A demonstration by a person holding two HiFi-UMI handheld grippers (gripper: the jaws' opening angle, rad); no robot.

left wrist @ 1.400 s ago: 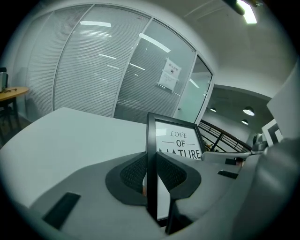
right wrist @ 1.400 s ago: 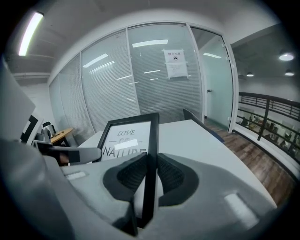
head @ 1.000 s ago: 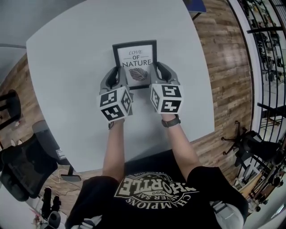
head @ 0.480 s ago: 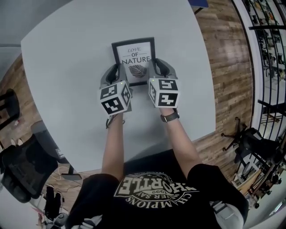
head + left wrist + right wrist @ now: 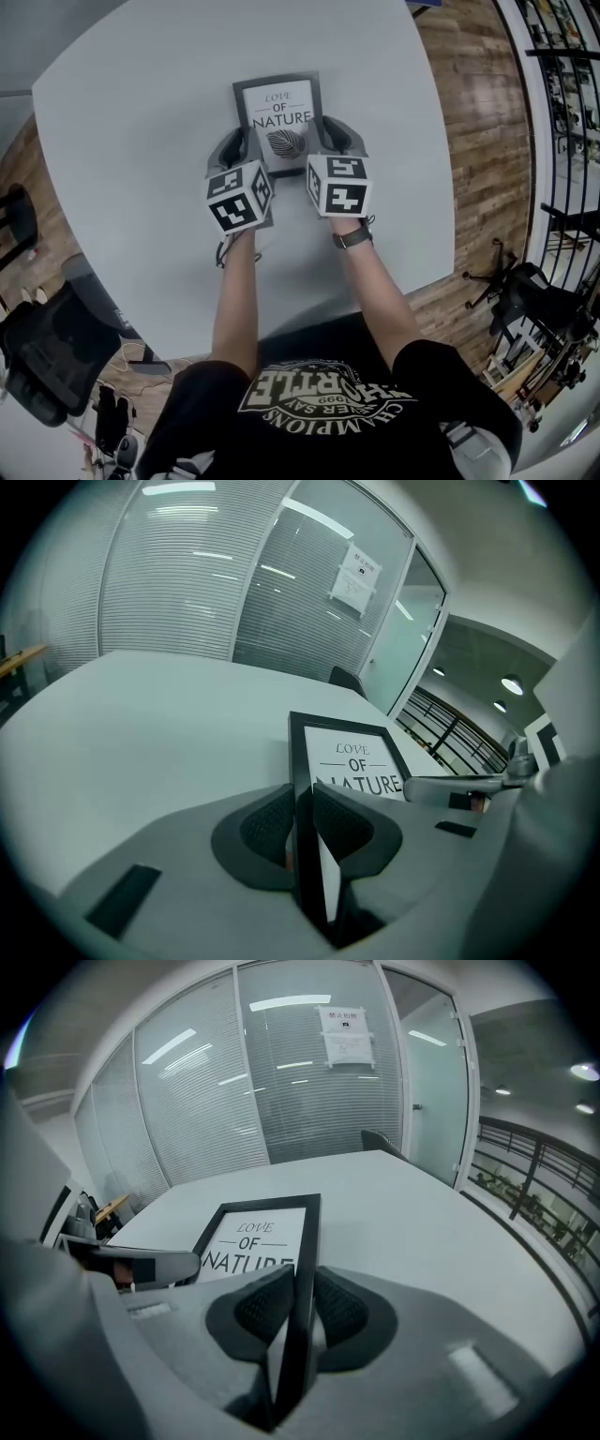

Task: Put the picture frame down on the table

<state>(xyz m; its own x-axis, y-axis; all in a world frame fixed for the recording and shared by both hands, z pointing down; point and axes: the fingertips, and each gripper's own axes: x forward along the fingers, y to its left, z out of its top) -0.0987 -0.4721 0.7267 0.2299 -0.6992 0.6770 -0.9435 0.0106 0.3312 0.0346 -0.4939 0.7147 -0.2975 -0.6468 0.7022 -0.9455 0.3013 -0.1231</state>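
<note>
Item: picture frame (image 5: 278, 117), one, black-bordered, print facing up. Location: over the counter (image 5: 141, 112), midway across and toward its far edge. Its long axis runs from the near edge to the far edge.

Left tool (image 5: 235, 150), one: jaws clamped on the frame's left long rail, at the near end.

Right tool (image 5: 329, 139), one: jaws clamped on the right long rail, opposite.

The frame extends ahead of both tools, equally near to each. Whether its underside touches the counter cannot be told.
</note>
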